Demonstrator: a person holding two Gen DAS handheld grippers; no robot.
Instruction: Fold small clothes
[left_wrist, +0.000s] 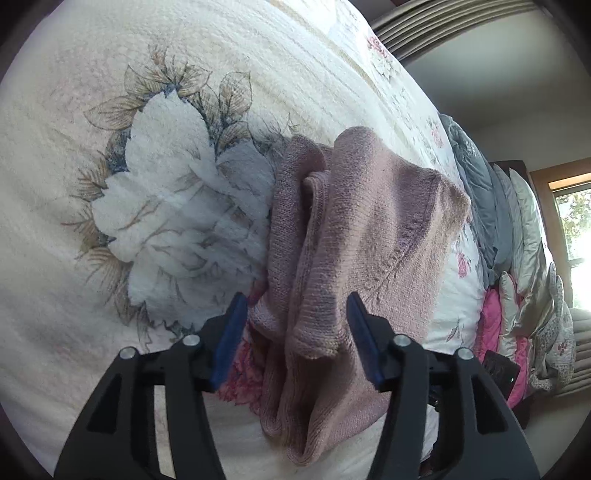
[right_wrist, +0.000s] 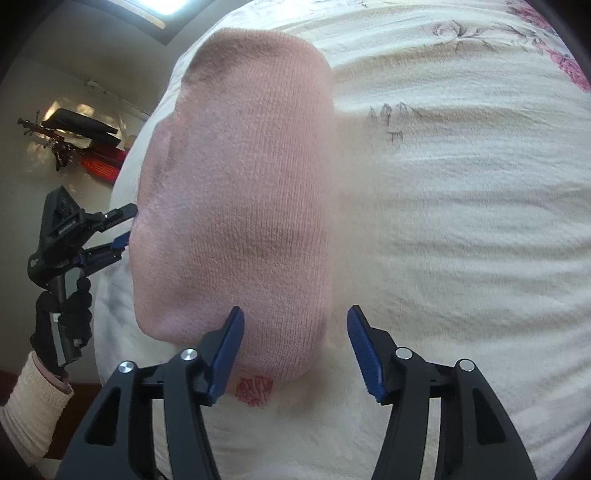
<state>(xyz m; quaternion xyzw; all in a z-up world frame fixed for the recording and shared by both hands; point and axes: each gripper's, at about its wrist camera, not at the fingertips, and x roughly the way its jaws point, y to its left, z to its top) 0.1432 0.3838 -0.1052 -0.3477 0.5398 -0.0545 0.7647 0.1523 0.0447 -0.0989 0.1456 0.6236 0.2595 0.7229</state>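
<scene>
One pink knit garment (left_wrist: 354, 236) lies on one bed (left_wrist: 110, 110); two tongs, left (left_wrist: 297, 332) and right (right_wrist: 295, 347); several pillows (left_wrist: 517, 229).

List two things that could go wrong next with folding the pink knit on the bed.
1. Both grippers, left and right, are open, so the bunched pink knit may slump out of shape.
2. A closing gripper might pinch the floral bedspread along with the knit.

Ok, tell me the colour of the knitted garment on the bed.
Dusty pink knitted garment, best seen in the left wrist view.
</scene>
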